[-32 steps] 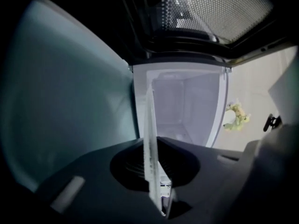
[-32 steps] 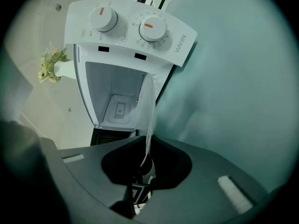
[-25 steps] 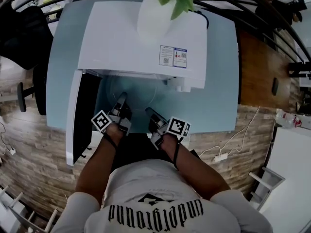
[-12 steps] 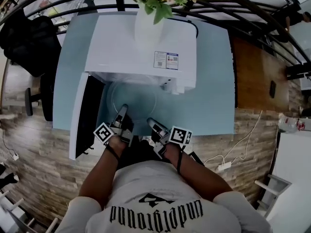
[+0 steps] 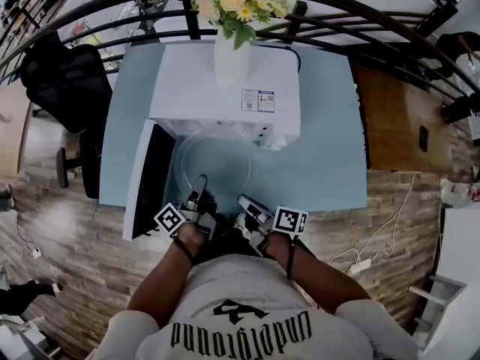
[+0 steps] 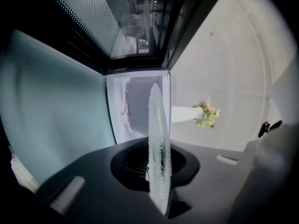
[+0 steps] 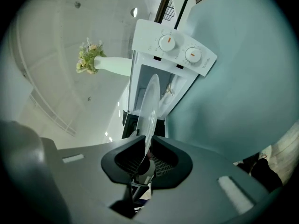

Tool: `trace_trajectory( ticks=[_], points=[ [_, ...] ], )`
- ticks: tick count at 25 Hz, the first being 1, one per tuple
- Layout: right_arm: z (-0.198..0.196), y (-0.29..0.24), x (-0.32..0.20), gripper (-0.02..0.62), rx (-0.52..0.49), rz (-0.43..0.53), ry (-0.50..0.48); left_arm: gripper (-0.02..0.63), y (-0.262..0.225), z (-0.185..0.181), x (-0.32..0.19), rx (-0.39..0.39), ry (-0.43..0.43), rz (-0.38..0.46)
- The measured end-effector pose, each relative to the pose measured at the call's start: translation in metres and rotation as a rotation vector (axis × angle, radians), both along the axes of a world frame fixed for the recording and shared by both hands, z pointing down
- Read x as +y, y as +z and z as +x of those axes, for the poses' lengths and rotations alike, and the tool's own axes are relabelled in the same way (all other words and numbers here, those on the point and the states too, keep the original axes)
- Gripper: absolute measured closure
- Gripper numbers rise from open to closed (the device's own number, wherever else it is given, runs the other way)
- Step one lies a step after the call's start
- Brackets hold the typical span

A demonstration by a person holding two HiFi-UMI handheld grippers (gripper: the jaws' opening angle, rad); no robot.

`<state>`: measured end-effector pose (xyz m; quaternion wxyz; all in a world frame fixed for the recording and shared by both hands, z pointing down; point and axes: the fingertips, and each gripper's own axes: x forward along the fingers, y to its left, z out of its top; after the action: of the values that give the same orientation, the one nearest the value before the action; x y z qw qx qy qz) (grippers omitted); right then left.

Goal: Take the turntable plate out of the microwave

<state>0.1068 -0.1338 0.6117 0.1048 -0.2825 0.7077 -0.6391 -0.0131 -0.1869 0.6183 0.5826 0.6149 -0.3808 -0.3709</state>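
**Head view.** The pale blue worktop [image 5: 330, 156] carries a white microwave [image 5: 217, 81], and its door [image 5: 150, 178] is swung open toward my left. The glass turntable plate [image 5: 214, 160] lies flat in front of the open microwave, above the worktop, with its far rim at the mouth. A white vase [image 5: 229, 51] of yellow flowers stands on the microwave's top, near a printed label [image 5: 257, 100]. My left gripper [image 5: 201, 186] and right gripper [image 5: 244, 201] meet the plate's near rim side by side. From this height I cannot judge their bite.

**Left gripper view.** The plate runs edge-on between the two jaws, which pinch its rim. Only here do I see the door's perforated window [image 6: 112, 22] and the white cavity [image 6: 135, 101] behind the plate.

**Right gripper view.** These jaws likewise pinch the plate's thin rim. Only this view shows the control panel [image 7: 180, 50] with its two dials [image 7: 167, 43]. In the head view the microwave's top hides them.
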Motion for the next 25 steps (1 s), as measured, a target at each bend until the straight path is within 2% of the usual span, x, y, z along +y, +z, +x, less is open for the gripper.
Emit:
trace_trajectory(
  ticks=[10, 13, 25],
  points=[
    [-0.017, -0.038, 0.047, 0.552, -0.007, 0.069, 0.075, 0.531, -0.039, -0.014, 0.038, -0.007, 0.089, 0.026],
    [-0.032, -0.055, 0.064, 0.552, -0.013, 0.138, 0.106, 0.531, -0.047, -0.025, 0.054, -0.024, 0.131, 0.020],
    [-0.076, -0.098, 0.165, 0.546, -0.006, 0.211, 0.234, 0.531, -0.097, -0.062, 0.141, -0.038, 0.260, 0.064]
  ],
)
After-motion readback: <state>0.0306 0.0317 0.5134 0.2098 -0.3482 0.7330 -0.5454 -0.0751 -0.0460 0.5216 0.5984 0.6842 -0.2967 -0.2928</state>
